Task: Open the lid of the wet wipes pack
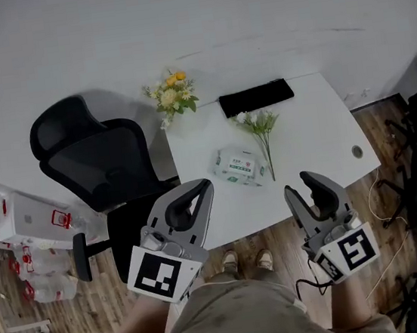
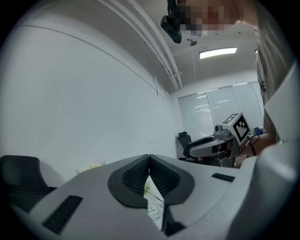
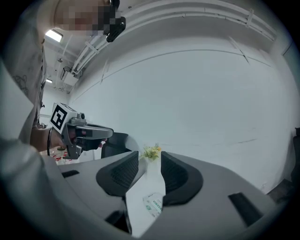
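Head view: The lid is too small to make out. The soft white wet wipes pack (image 1: pixel 237 166) with green print lies flat near the middle of the white table (image 1: pixel 317 125). The grey left gripper (image 1: pixel 205 186) is at 7 o'clock from the wet wipes pack and the grey right gripper (image 1: pixel 306 179) at 5 o'clock. Both point toward it and are well apart from it.

Left gripper view: The jaws hide most of the pack, and only a thin strip shows at 6 o'clock. The jaws touch, with nothing between them.

Right gripper view: Part of the pack shows at 6 o'clock, and the rest is hidden. The jaws stand apart and hold nothing.
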`<state>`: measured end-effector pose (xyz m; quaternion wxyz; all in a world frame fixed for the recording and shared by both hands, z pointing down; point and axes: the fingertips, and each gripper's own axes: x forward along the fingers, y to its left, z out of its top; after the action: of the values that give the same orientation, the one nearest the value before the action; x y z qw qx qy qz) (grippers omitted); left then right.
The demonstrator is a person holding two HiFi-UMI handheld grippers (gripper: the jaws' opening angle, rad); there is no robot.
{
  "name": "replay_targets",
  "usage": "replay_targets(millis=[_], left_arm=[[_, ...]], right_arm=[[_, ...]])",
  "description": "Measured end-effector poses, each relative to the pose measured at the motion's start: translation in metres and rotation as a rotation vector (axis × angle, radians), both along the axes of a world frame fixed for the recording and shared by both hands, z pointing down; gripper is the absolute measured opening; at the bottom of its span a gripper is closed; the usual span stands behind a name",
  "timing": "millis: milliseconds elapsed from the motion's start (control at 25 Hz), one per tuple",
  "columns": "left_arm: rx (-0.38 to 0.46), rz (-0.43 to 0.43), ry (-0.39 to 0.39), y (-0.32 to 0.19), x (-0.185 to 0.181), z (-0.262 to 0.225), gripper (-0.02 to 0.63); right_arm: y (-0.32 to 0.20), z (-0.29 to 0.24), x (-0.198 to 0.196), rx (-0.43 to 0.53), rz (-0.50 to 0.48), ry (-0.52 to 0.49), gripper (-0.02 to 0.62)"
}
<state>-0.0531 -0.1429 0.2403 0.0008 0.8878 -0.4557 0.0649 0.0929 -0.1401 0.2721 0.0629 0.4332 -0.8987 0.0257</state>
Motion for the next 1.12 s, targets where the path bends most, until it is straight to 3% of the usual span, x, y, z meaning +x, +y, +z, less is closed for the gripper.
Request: replay_targets(millis=[280, 600, 800, 1120], left_arm=[[0.014, -0.028, -0.029, -0.022, 0.004, 0.014, 0.018], [-0.030, -0.075, -0.048, -0.068, 0.007, 0.046, 0.018], [-0.112, -0.100, -0.074, -0.094, 0.006, 0.094, 0.018], [-0.284, -0.073, -0.109, -0.121, 0.017, 0.194, 0.018]], right_arm=[[-0.033, 0.019, 0.005, -0.038, -0.051, 0.061, 0.166], [-0.087, 0.052, -0.015, -0.069, -0.102, 0.133, 0.166], [-0.111, 0.103, -0.026, -0.151, -0.128, 0.195, 0.166], [-0.138, 0.186, -0.050, -0.252, -0.182, 0.290, 0.166]])
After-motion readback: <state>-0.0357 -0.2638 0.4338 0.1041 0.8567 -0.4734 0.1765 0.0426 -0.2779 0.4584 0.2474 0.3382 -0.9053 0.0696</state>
